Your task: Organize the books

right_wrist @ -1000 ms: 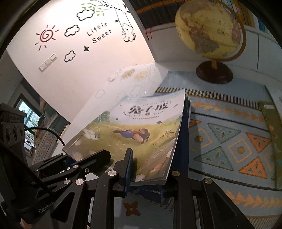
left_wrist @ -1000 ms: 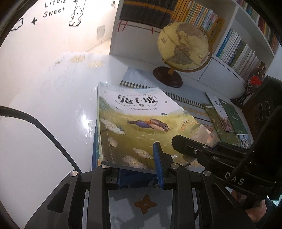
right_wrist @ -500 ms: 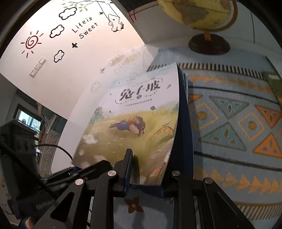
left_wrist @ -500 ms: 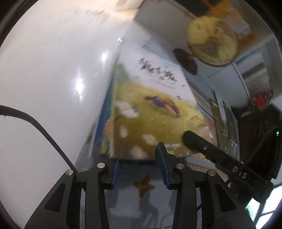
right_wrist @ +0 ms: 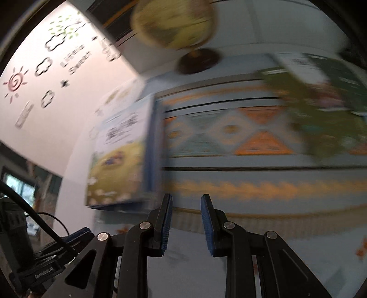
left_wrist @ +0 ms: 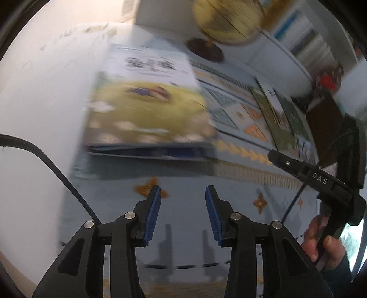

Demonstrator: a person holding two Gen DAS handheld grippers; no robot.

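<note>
Books: picture book [left_wrist: 146, 110] lies flat on top of a blue book [left_wrist: 149, 152], stacked at the left edge of the mat [left_wrist: 183, 229], right where mat meets the bare white table [left_wrist: 34, 103]. Stack's near edge sits ahead of the left gripper [left_wrist: 183, 194], clear of it, with open mat between. Both views are motion-blurred, so fine detail is unreadable.

Left gripper: jaws have just been opening, now stand moderately apart, nothing between the blue pads, only mat showing in the gap.

Right gripper [right_wrist: 186, 201]: jaws parted by a narrow gap, nothing gripped, mat visible between them. In the right view the stack [right_wrist: 119, 160] is to the left of the fingers and beyond the tips, not touching. In the left view it comes in from the right, with a hand [left_wrist: 321, 243] on its grip.

Room: wide patterned mat stretch between the stack and the green books [left_wrist: 282, 114] lying at the mat's far right, well apart from the stack. Globe [left_wrist: 227, 20] stands behind the stack near the shelf [left_wrist: 309, 43]. Left of the stack is bare table up to the wall [right_wrist: 57, 91]. A cable [left_wrist: 45, 160] crosses the left view over the table.
</note>
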